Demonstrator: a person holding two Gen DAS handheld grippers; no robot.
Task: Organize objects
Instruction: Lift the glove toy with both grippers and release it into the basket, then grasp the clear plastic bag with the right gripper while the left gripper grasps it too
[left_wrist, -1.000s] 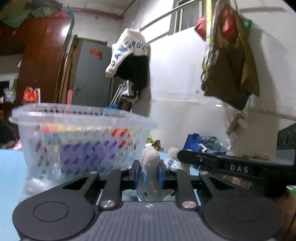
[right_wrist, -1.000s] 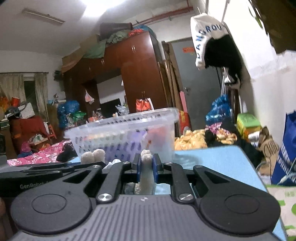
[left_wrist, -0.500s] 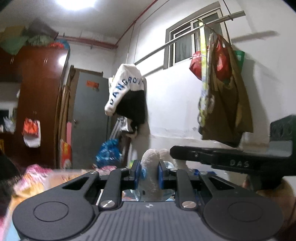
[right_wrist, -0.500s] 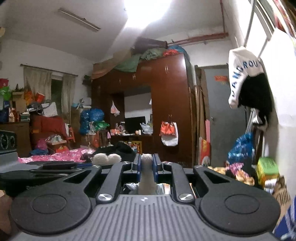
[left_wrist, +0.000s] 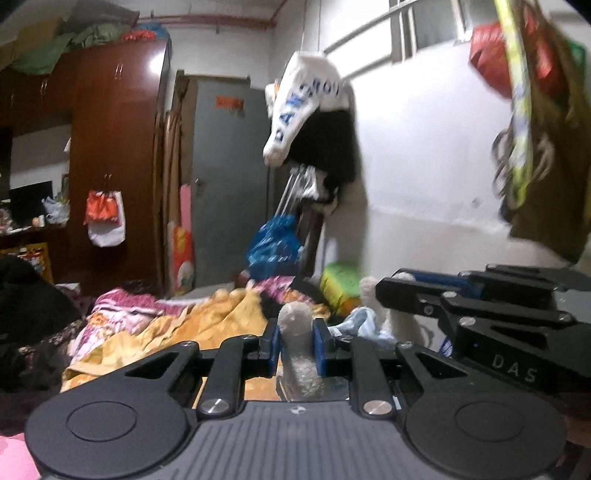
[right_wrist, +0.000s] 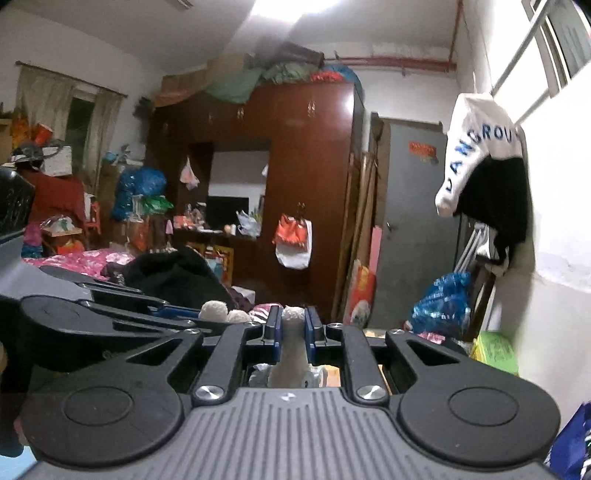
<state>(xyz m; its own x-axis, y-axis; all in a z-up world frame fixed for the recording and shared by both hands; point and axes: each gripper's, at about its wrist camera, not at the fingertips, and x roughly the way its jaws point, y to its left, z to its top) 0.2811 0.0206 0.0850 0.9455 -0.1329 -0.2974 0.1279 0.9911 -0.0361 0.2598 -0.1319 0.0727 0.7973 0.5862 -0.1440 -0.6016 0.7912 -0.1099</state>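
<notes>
My left gripper (left_wrist: 297, 345) is shut on a fuzzy cream limb of a plush toy (left_wrist: 300, 354). My right gripper (right_wrist: 293, 332) is shut on another cream limb of the plush toy (right_wrist: 291, 350). Both grippers hold it up in the air, side by side. The right gripper shows at the right of the left wrist view (left_wrist: 480, 314), and the left gripper at the left of the right wrist view (right_wrist: 110, 314). Light blue cloth of the toy (left_wrist: 360, 321) hangs between them. The basket is out of view.
A brown wardrobe (right_wrist: 295, 177) and a grey door (right_wrist: 410, 229) stand ahead. A white and black jacket (right_wrist: 480, 158) hangs on the right wall. Blankets and clothes (left_wrist: 184, 325) are piled below. Bags (left_wrist: 535, 129) hang near the window.
Both grippers have lifted the plush toy from beside the clear basket on the blue surface. The basket has dropped out of view and both cameras now face the room.
</notes>
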